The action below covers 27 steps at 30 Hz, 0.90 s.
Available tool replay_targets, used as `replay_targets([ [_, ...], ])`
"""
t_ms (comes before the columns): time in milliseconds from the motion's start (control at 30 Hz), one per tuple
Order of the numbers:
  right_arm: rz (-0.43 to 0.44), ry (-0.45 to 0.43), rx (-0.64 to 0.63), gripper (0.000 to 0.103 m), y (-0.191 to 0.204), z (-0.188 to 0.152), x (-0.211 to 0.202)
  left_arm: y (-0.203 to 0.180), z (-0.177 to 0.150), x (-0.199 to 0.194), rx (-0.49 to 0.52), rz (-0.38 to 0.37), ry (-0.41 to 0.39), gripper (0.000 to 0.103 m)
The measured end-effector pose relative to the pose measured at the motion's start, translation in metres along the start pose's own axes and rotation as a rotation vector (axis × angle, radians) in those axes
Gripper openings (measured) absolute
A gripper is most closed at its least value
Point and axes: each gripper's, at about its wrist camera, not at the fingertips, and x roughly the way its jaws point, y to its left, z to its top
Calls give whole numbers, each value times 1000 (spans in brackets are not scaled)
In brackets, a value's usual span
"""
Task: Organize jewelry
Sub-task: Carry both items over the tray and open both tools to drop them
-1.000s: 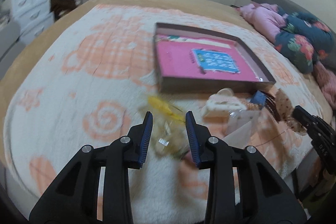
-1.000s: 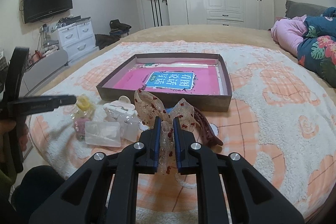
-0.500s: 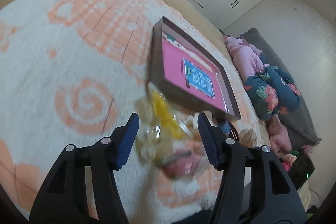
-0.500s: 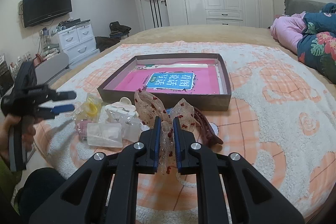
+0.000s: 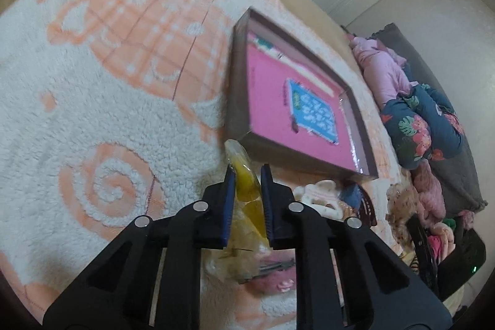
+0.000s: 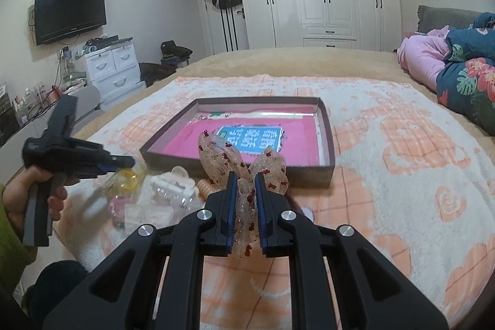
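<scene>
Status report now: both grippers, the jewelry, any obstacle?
Left gripper shut on yellow bag. Right gripper shut on sheer bow. Box open ahead, holds pink book. White hair claw lies before box.

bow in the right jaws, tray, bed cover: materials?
Bow: looks like sheer glittery mesh fabric; see-through, with red flecks.
Tray: probably cardboard, matte brown; thin, straight walls.
Bed cover: fleece-like plush; nubby pile, matte.

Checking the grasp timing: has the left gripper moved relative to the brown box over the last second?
Yes. In the right wrist view the left gripper came in from the left edge toward the brown box and closed on the yellow bagged item.
</scene>
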Motion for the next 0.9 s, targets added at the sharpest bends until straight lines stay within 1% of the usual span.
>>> replay_targets([
  [200, -28, -29, 5, 12, -12, 21, 15, -28, 10, -31, 83, -48, -117, 9],
  [267, -48, -34, 1, 12, -17, 29, 24, -36, 16, -34, 102, -55, -143, 9],
  [367, -66, -6, 6, 12, -25, 38, 42, -49, 28, -28, 137, -42, -174, 9],
  [600, -103, 53, 49, 12, -49, 53, 88, -67, 49, 7, 180, -17, -182, 9],
  [767, -109, 105, 64, 12, -59, 59, 116, -67, 58, 36, 186, 10, -150, 9],
  [900, -125, 137, 69, 12, -62, 60, 132, -63, 60, 55, 165, 17, -124, 9],
])
